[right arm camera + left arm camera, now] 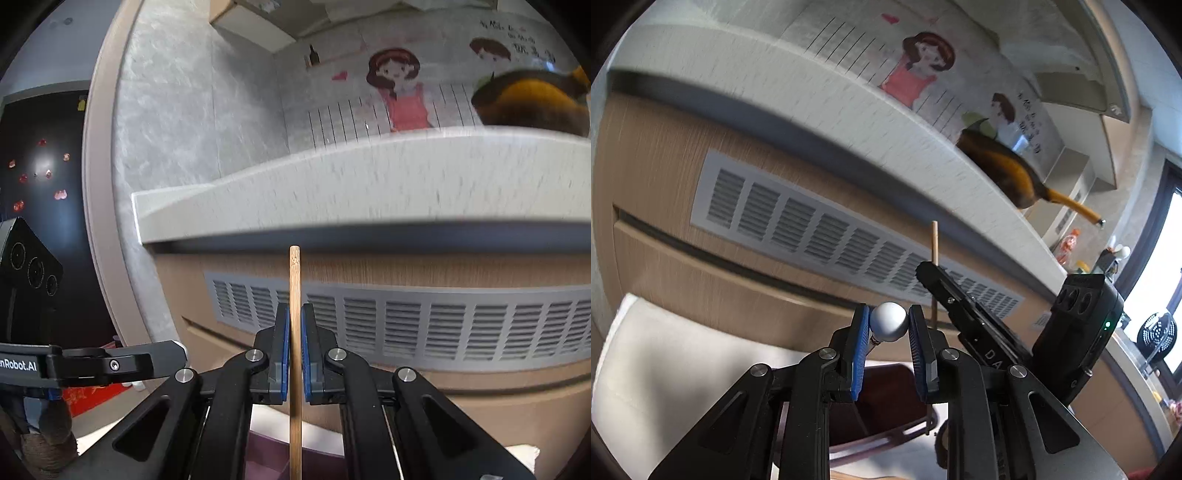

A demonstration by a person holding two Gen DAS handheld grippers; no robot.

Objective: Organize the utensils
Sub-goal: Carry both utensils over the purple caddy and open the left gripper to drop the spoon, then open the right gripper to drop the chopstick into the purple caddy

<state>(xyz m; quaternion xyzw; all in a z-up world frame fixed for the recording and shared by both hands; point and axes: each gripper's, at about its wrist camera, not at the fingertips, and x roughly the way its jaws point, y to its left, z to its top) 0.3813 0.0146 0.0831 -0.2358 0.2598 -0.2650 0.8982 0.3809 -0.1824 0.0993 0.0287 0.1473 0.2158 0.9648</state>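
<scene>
Here, a pale grey ball-ended utensil (888, 322) is seen pinched between the blue pads (860, 350) of the left gripper (888, 325), the round head gripped at the fingertips and a thin metal neck visible just below it on the left side. Over in the right wrist view, a wooden chopstick (294, 332) is held upright by the right gripper (294, 317), its jaws pressed in against the stick from both sides, the top end raised well above the fingertips and the lower end running down out of frame. The same chopstick is picked up in the left view, standing just beside the right gripper's black body. Both tools are held up in front of a wood-grain cabinet front carrying a long slatted vent (406, 325), beneath the pale edge of a counter (332, 192). Below the left gripper, a dark brown tray (886, 398) is partly visible, though its contents cannot be made out. A dark orange pan (1004, 170) sits on the counter above.
</scene>
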